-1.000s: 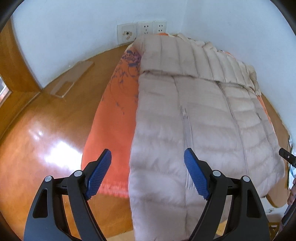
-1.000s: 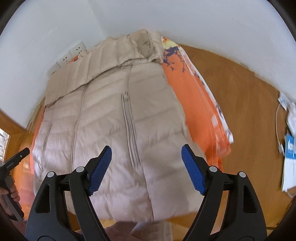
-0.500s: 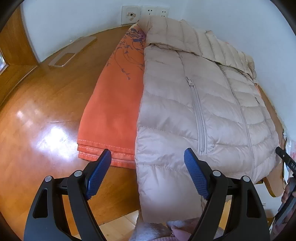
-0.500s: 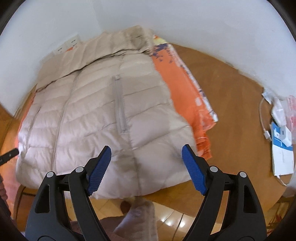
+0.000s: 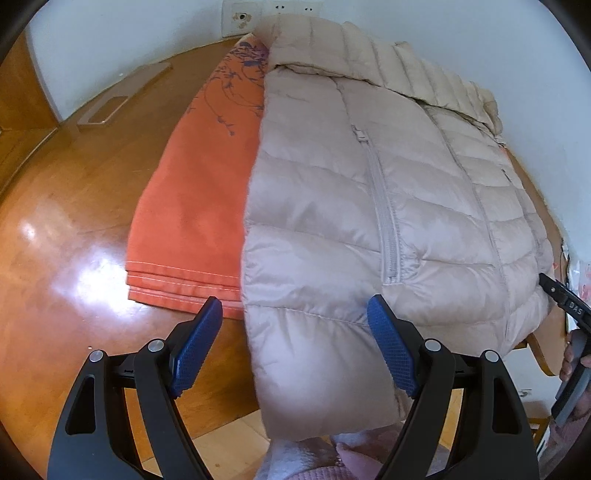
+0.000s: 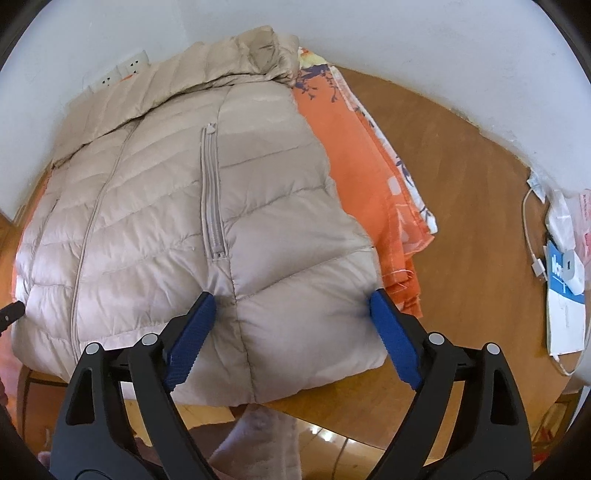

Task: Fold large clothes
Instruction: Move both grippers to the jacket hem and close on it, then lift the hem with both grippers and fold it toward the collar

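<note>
Beige quilted puffer jacket (image 5: pixel 369 206) spread on folded orange floral cloth (image 5: pixel 195 206), left gripper (image 5: pixel 295 347) spread apart over its hem, right gripper (image 6: pixel 291 332) opening, hem between its pads

White walls (image 5: pixel 110 40) meet in a corner behind a glossy round wooden table (image 5: pixel 66 221). Wall sockets (image 5: pixel 240 16) sit low on the wall, just above the tabletop's far edge. Bright patches of light (image 5: pixel 99 273) glare off the varnish on the left side. A clear flat tray (image 5: pixel 122 96) lies near the wall. Brown wood panelling (image 5: pixel 22 81) stands at the far left. On the table's right side: a white cable (image 6: pixel 532 243), a charger (image 6: pixel 570 269), papers (image 6: pixel 565 317). Pale wood floor (image 5: pixel 225 446) shows below the table edge.
</note>
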A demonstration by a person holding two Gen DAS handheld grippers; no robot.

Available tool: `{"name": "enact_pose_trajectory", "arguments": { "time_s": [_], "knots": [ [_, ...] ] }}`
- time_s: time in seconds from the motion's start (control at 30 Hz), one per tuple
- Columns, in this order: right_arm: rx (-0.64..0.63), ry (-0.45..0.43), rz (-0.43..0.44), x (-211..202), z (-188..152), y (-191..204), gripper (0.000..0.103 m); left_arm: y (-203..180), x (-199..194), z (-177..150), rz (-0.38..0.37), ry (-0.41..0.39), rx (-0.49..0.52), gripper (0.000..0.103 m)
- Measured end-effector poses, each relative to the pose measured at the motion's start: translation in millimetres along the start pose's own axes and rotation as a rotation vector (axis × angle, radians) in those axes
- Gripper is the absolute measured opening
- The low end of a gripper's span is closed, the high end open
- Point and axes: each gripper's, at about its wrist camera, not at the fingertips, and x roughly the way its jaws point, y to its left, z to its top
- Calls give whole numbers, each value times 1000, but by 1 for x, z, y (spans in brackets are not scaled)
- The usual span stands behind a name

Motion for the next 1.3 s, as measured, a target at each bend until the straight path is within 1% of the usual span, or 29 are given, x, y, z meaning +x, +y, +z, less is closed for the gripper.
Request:
{"name": "enact_pose_trajectory", "arguments": {
  "time_s": [0.17,0.3,0.33,0.5,0.57,0.6,0.63,0.67,0.7,0.73,0.77,0.8,0.83,0.87,0.93,1.07,1.3],
  "knots": [
    [11,20,12,5,4,-2,87,-5,3,-3,-34,12,6,79],
    [12,24,29,5,2,2,87,-5,7,-5,-86,37,-24,79],
    [14,24,34,5,2,2,87,-6,7,-6,-88,36,-24,79],
    [-17,8,39,-4,0,7,79,-13,5,-8,-122,29,-4,78],
    [-42,0,31,-7,-1,9,73,-17,4,-9,-126,25,22,76],
    [-49,-4,27,-9,-2,10,71,-20,5,-10,-124,23,37,74],
    [-53,-9,23,-9,-2,11,65,-21,6,-10,-124,22,43,72],
    [-55,-13,17,-11,-3,11,59,-22,7,-10,-126,22,48,68],
    [-55,-14,21,-11,-3,11,57,-22,8,-9,-129,23,50,63],
    [-54,-15,31,-12,-3,12,52,-22,8,-9,-130,23,52,56],
    [-56,-15,36,-12,-3,12,48,-23,8,-9,-137,23,56,51],
    [-65,-17,38,-13,-2,14,46,-22,7,-9,-148,22,57,44],
    [-74,-19,39,-14,-2,15,41,-21,6,-9,-159,21,54,37],
    [-85,-25,43,-17,-2,18,35,-20,5,-8,-174,18,51,33],
    [-94,-37,53,-21,-2,21,29,-22,2,-8,-193,12,51,24],
    [-92,-81,90,-38,0,24,20,-27,-10,-6,-196,-12,76,19],
    [-72,-121,156,-60,6,25,17,-28,-34,0,-215,-60,84,17]
  ]
}}
